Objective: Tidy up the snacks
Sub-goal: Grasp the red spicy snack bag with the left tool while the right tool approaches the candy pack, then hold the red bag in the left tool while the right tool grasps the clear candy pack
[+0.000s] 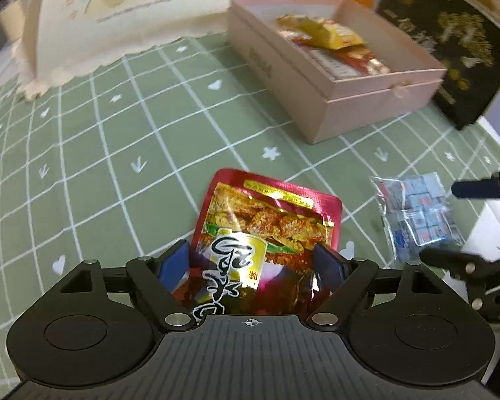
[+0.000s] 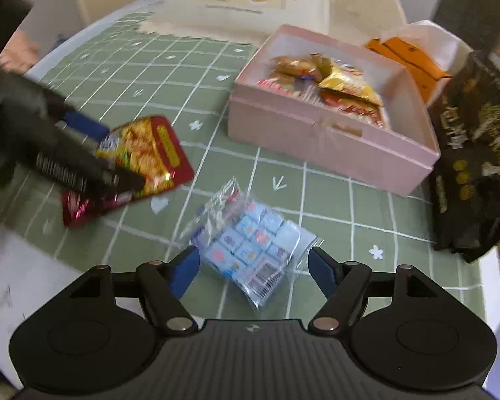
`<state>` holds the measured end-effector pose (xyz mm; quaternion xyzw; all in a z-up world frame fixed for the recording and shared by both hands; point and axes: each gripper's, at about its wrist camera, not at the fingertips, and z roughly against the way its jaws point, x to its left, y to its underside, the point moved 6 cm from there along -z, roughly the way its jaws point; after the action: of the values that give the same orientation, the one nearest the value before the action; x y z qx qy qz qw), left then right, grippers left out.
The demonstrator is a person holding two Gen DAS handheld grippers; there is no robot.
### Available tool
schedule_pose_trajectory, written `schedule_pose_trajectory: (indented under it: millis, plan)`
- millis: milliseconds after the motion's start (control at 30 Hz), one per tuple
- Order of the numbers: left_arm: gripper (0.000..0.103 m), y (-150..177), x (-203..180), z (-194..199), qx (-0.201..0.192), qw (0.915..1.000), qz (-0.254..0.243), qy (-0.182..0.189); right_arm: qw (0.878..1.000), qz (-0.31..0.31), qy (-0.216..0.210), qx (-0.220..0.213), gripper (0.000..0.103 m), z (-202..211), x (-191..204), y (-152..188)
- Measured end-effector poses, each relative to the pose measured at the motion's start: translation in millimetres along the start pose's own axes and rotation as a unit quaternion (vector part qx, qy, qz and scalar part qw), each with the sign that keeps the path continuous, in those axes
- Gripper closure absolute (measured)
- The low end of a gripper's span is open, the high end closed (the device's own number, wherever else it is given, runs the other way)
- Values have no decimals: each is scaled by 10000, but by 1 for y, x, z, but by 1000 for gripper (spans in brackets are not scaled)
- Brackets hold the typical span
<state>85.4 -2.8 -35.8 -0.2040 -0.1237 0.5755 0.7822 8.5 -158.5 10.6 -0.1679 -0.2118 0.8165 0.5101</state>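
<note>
Green checked tablecloth (image 1: 116, 140) covers a table. On it, the left gripper (image 1: 253, 260) clamps a red snack packet (image 1: 266, 223) between its blue pads. The right gripper (image 2: 253, 266) spreads wide around a clear bag of small blue sweets (image 2: 250, 243). Beyond them, a pink box (image 2: 316, 133) holds more snack packets (image 2: 333, 90), beside a black bag (image 2: 476, 153).

red packet (image 1: 266, 233) lower end hidden, left claw (image 2: 113, 153) blurred, perhaps gripping

Large black brush-style Chinese characters are showing on the yellow label of the red snack packet (image 1: 266, 233) (too stylised to read); gold print on the black bag (image 2: 473, 173) is blurring.
</note>
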Motion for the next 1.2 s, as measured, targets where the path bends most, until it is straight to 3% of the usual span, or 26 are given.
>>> schedule_pose_trajectory:
  millis: [133,300,367,533,633,833,900,933,1067,1200]
  plan:
    - [17,-3,-2,-2,380,9986,308,-215,9993,-144,-302,-143,21,-13,-14,3]
    - [17,-8,-5,-5,519,9948,760,-434,9973,-655,104,-315,20,-26,-44,-9]
    - [17,-8,-13,-6,554,9950,719,-427,9951,-911,167,-339,16,-30,-56,-11]
    - [11,-7,-28,-7,533,9967,495,-350,9951,-873,159,-443,6,-35,-55,-11]
    - [6,-4,-33,-8,491,9978,318,-300,9937,-975,200,-520,6,-33,-53,-8]
    - [5,-1,-35,-6,320,9992,144,-197,9929,-1088,254,-408,5,-22,-49,5]
    - [9,-1,-32,-3,290,9993,190,-135,9906,-1324,124,-322,6,-14,-52,11]
    - [21,-2,-29,-1,218,9994,176,-202,9888,-1452,-28,-341,8,-8,-54,12]
    - [36,-2,-20,8,52,9992,405,31,9854,-1612,-55,-540,8,14,-66,2]
    - [41,1,-16,16,-3,9987,492,137,9860,-1487,136,-738,8,14,-86,-23]
